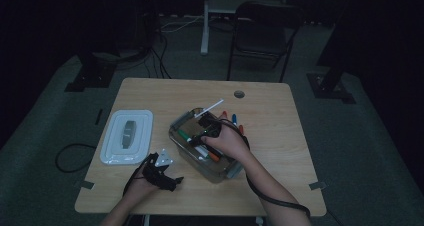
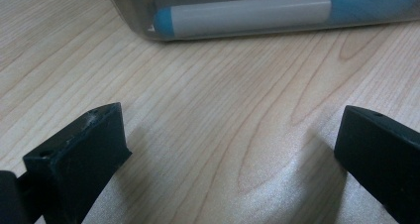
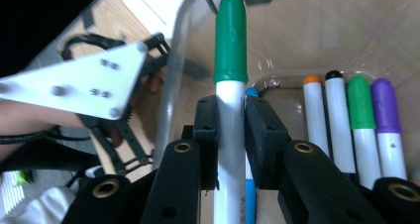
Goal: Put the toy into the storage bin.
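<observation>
A clear plastic bin (image 1: 223, 173) with several markers in it stands mid-table. My right gripper (image 3: 230, 116) is over the bin (image 3: 172, 102), shut on a white marker with a green cap (image 3: 231, 40) that points away from the jaws. In the high view that gripper (image 1: 206, 134) hovers above the bin's middle, and the green cap (image 1: 184, 135) points left. Orange-, black-, green- and purple-capped markers (image 3: 364, 115) lie side by side on the bin's floor. My left gripper (image 1: 172, 180) rests on the table at the bin's near left, jaws open (image 2: 233, 149) over bare wood, facing the bin wall (image 2: 133, 13) and a blue marker (image 2: 257, 13) behind it.
The bin's white lid (image 1: 126, 136) lies flat at the table's left. A white marker (image 1: 210, 108) leans over the bin's far rim, and a few markers (image 1: 234, 119) lie on the table just beyond it. A cable hole (image 1: 239, 93) and a folding chair (image 1: 262, 33) are at the back.
</observation>
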